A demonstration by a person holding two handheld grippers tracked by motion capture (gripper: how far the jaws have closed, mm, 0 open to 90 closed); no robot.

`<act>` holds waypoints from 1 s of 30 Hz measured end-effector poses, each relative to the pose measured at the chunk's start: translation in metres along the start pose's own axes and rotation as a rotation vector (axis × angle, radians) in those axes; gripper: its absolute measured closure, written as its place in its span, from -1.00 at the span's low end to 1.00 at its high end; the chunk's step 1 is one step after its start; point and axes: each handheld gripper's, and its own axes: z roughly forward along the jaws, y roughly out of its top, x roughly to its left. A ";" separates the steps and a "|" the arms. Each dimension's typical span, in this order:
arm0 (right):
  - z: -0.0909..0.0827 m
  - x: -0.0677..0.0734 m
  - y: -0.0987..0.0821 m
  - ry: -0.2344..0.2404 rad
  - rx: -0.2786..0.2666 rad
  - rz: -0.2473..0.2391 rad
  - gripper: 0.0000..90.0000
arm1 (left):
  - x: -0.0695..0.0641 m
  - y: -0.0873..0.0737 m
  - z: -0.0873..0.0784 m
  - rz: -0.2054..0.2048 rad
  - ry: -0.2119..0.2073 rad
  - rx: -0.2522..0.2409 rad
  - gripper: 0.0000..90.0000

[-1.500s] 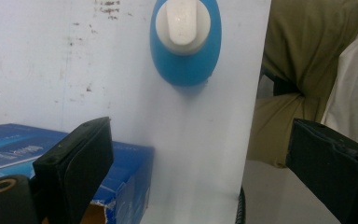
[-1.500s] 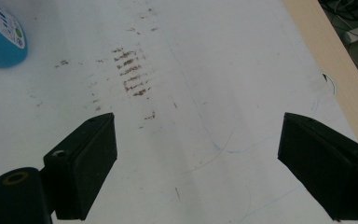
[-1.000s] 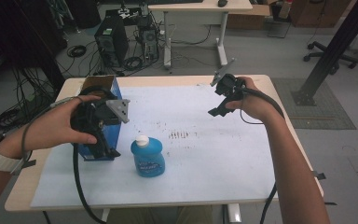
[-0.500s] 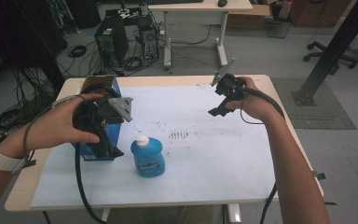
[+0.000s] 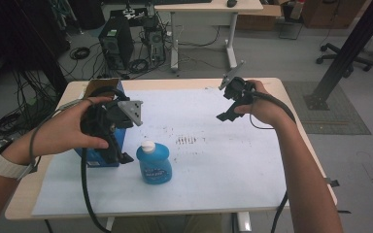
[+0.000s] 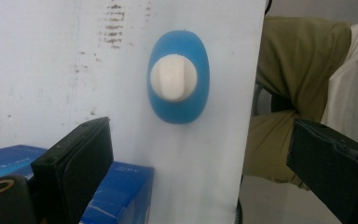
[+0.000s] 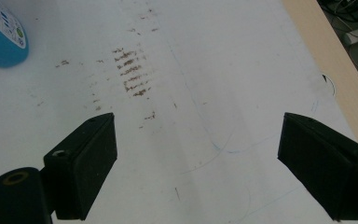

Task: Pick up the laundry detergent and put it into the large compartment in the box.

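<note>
A blue bottle [image 5: 154, 163] with a white cap stands upright on the white sheet [image 5: 213, 165] near the table's front left. From above it shows as a blue oval bottle [image 6: 178, 77]. My left gripper [image 5: 116, 145] hovers over a blue box [image 5: 93, 158] just left of the bottle. In the left gripper view, my left gripper [image 6: 200, 140] is open with nothing between its jaws, and the blue box [image 6: 116, 191] lies under its left jaw. My right gripper [image 5: 229, 104] hangs above the sheet's far right. My right gripper [image 7: 198, 135] is open and empty, the bottle [image 7: 2, 37] far off.
Brown smudges [image 5: 188, 141] mark the sheet's middle. The wooden table edge [image 7: 326, 51] runs on the right. The person's trouser leg [image 6: 298, 70] lies beyond the front edge. Behind the table are a computer tower [image 5: 116, 46], floor cables and another desk [image 5: 209, 7].
My left gripper has edged slightly to the right above the blue box. The bottle and my right gripper have stayed where they were.
</note>
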 end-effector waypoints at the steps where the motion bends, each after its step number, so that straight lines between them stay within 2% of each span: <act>1: 0.000 0.000 0.000 0.001 0.001 0.003 -0.74 | 0.000 0.001 0.000 0.001 -0.001 0.000 -0.84; 14: 0.001 0.000 -0.001 0.005 -0.001 0.002 -0.74 | 0.002 0.013 0.009 0.013 0.012 0.027 -0.84; 19: 0.001 0.000 -0.001 0.004 -0.004 0.002 -0.74 | 0.004 0.016 0.015 -0.008 0.023 0.034 -0.84; 22: 0.000 0.000 -0.001 0.004 -0.003 0.002 -0.74 | 0.007 0.019 0.020 -0.035 0.021 0.045 -0.84; 30: -0.001 0.000 -0.002 0.000 -0.005 0.005 -0.74 | 0.009 0.024 0.026 -0.034 0.018 0.052 -0.84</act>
